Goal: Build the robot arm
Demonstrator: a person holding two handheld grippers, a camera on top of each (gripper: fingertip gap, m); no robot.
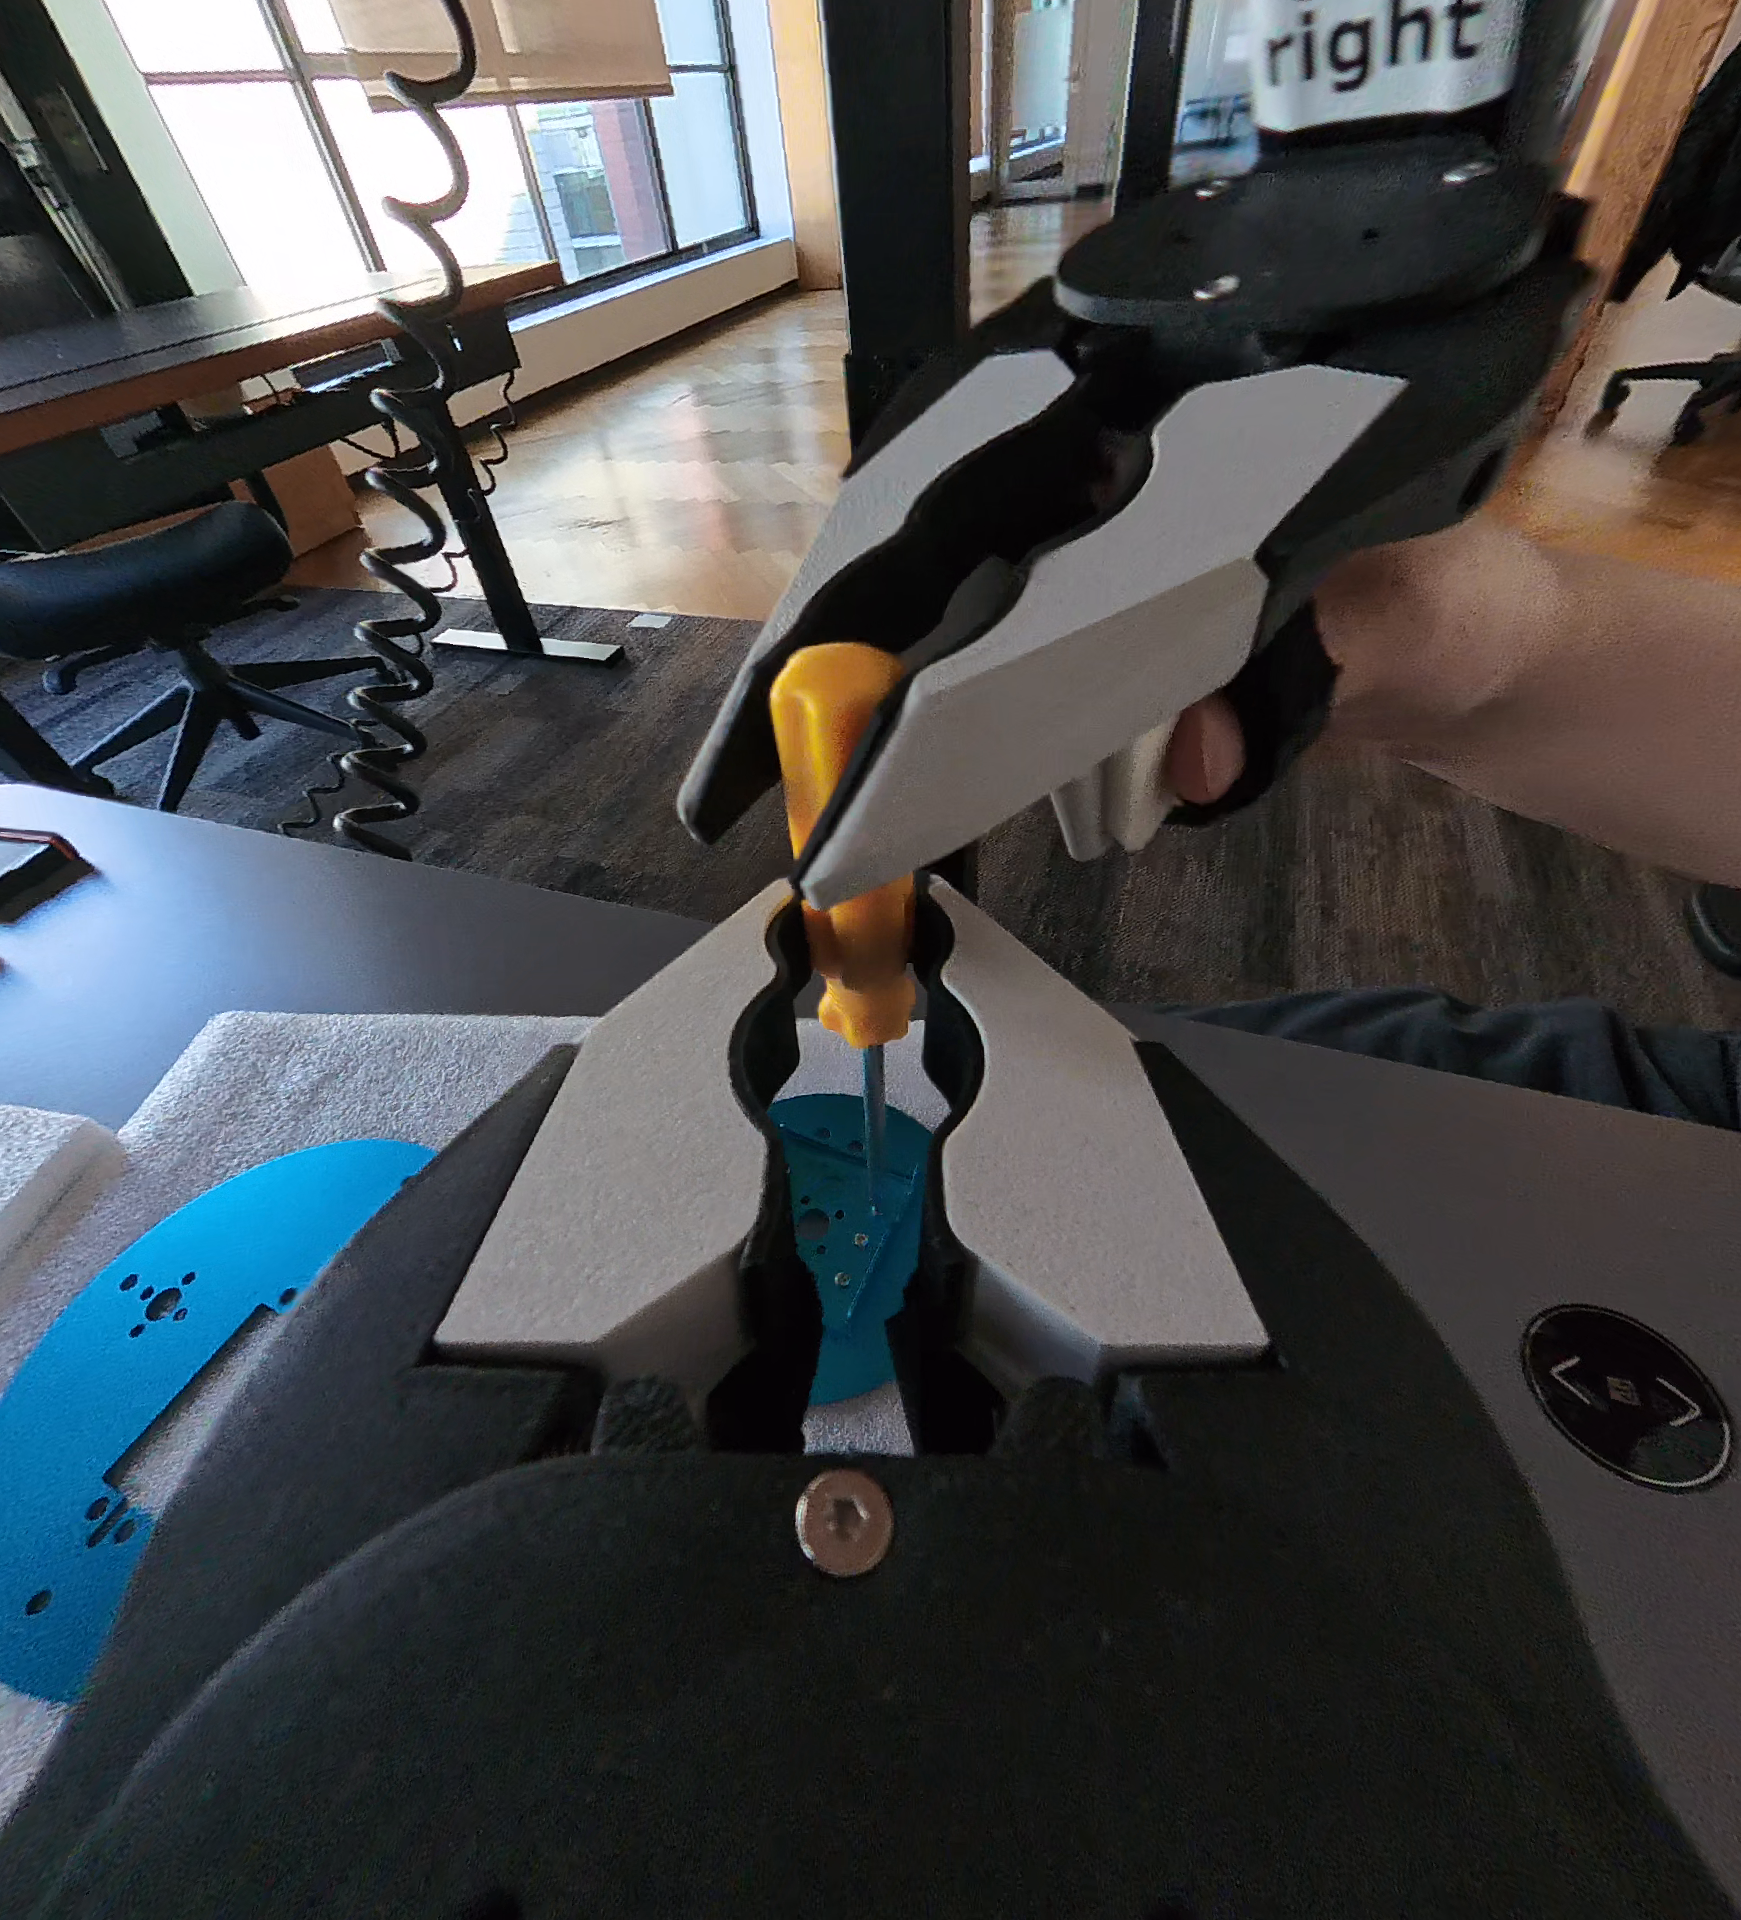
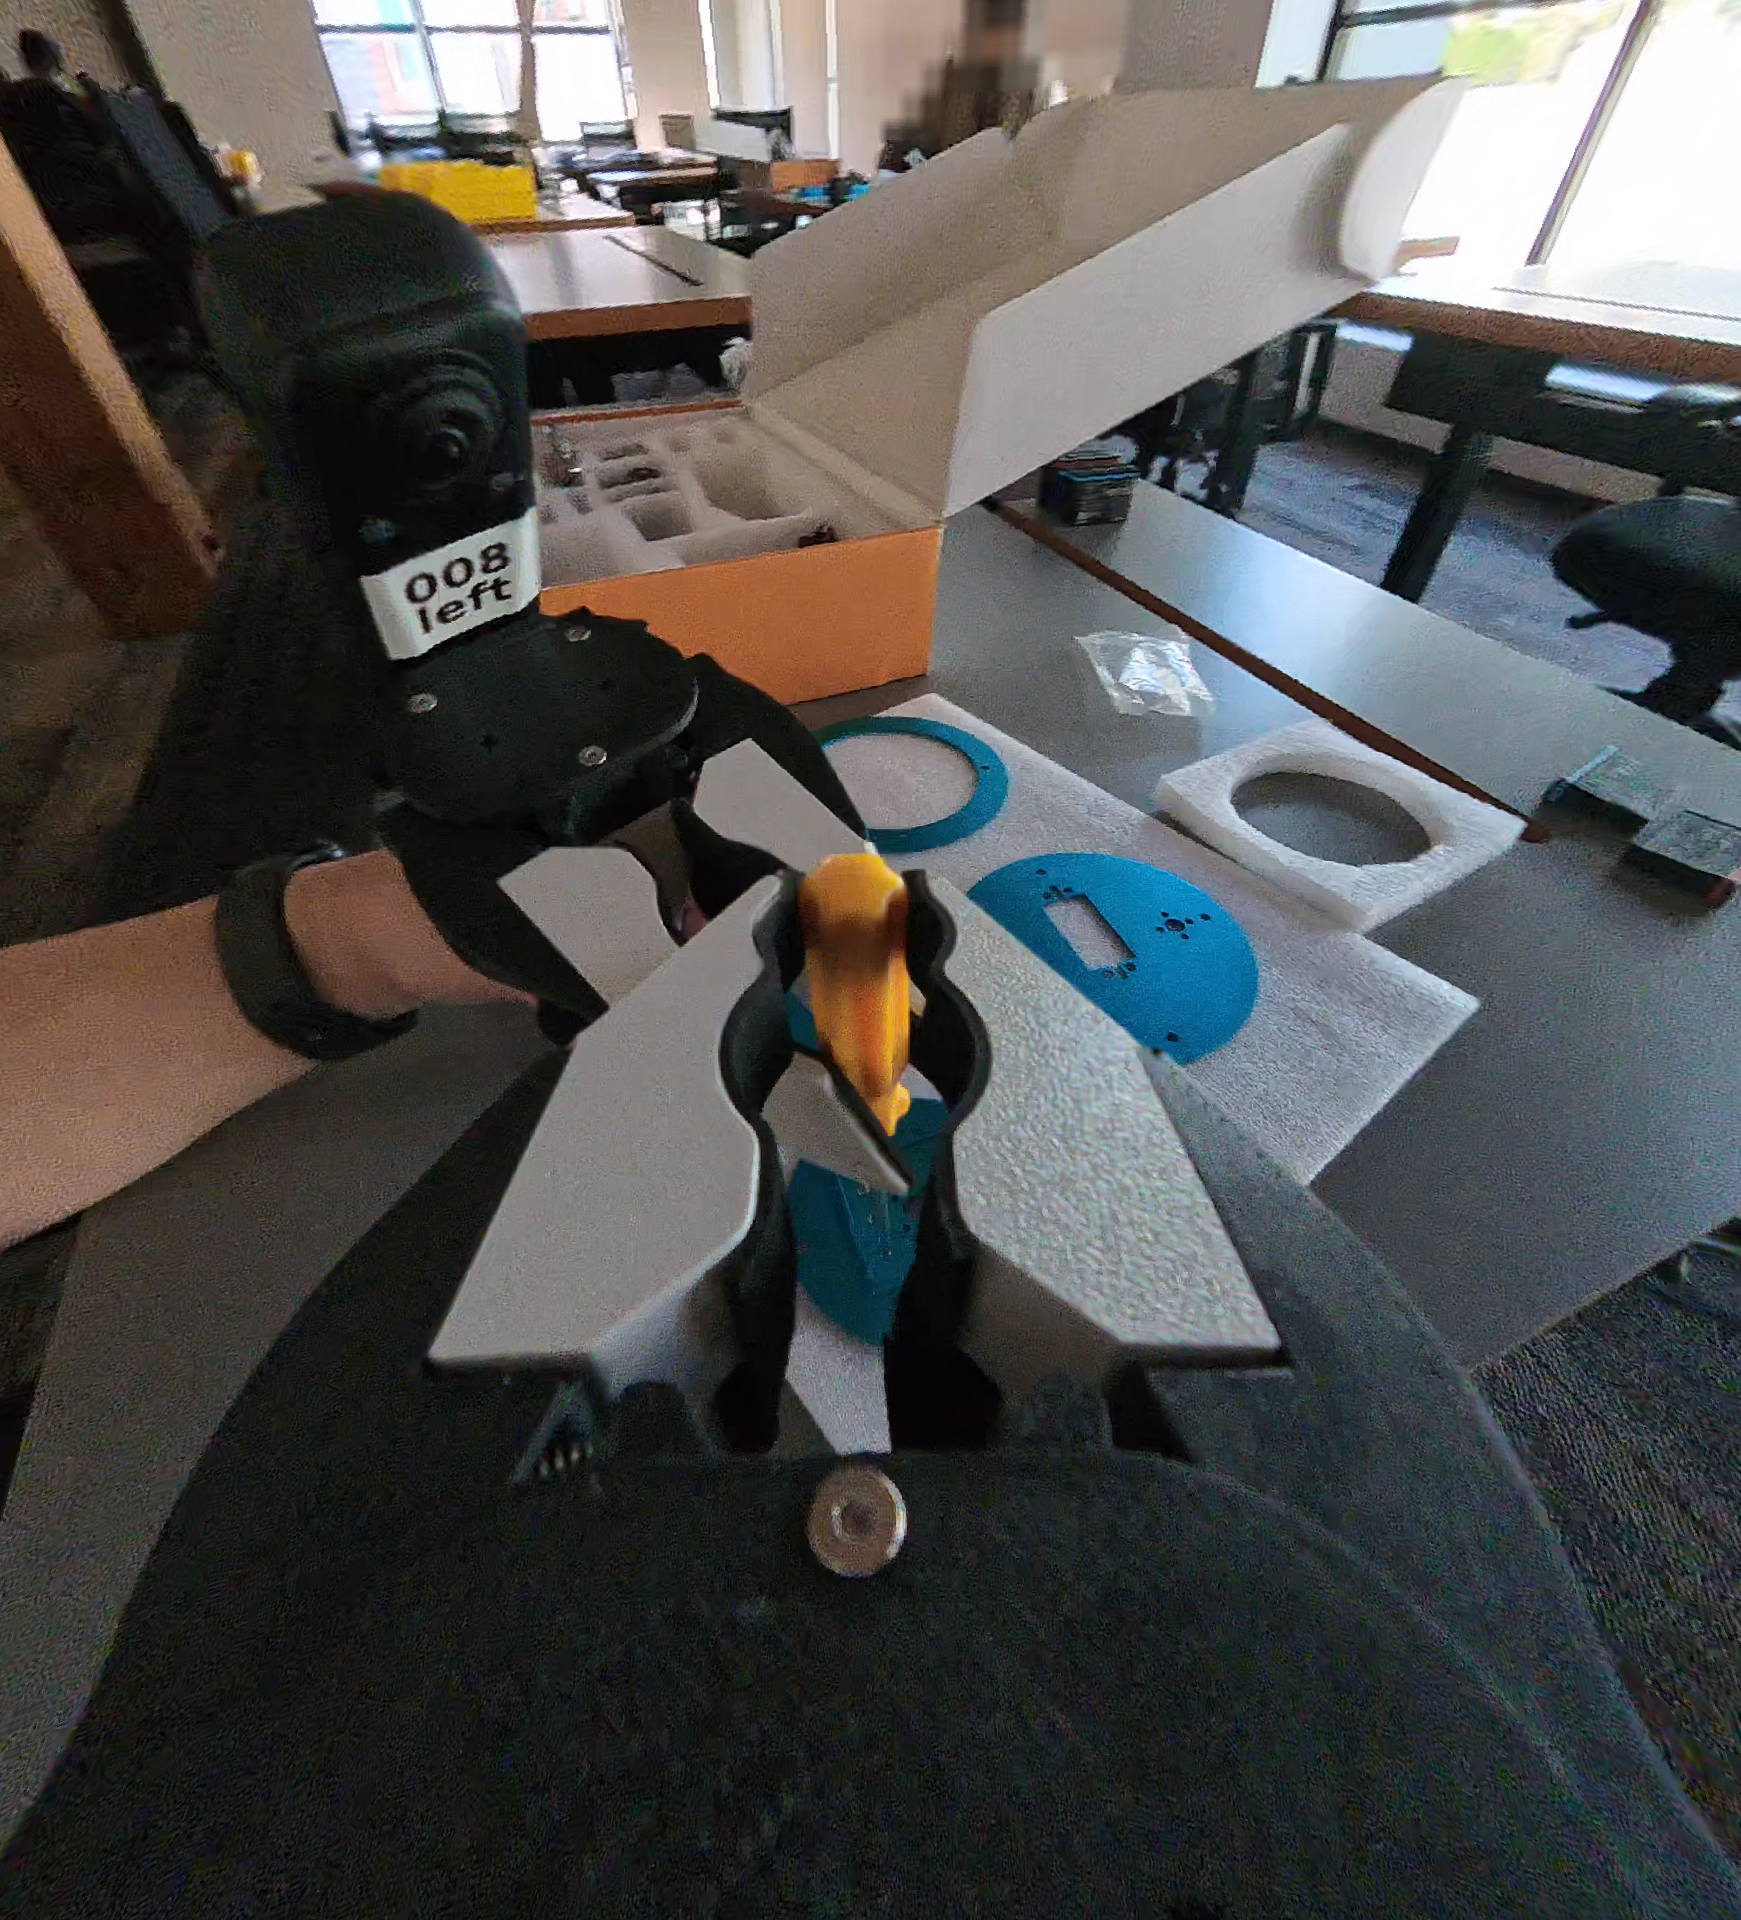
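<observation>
My right gripper (image 2: pixel 850 894) is shut on the orange handle of a screwdriver (image 2: pixel 850 966) and holds it upright; it also shows in the left wrist view (image 1: pixel 757 847). The screwdriver (image 1: pixel 830 727) has its thin shaft pointing down onto a blue bracket (image 1: pixel 840 1236) with several holes. The bracket (image 2: pixel 845 1247) stands on a blue disc (image 1: pixel 845 1371) on white foam. My left gripper (image 1: pixel 861 894) is closed around the lower end of the handle. One of its fingers (image 2: pixel 741 800) reaches in from the left.
On the grey table (image 1: pixel 274 935) a foam sheet (image 2: pixel 1365 1060) bears a blue half-round plate (image 2: pixel 1136 956) and a blue ring (image 2: pixel 949 821). Behind stand an open orange box (image 2: pixel 772 613), a foam piece with a round hole (image 2: pixel 1209 790), a plastic bag (image 2: pixel 1146 675) and small dark boards (image 2: pixel 1707 847). Left tips to right tips: about 5 cm. The bracket (image 2: pixel 845 1247) is about 8 cm from my left fingertips.
</observation>
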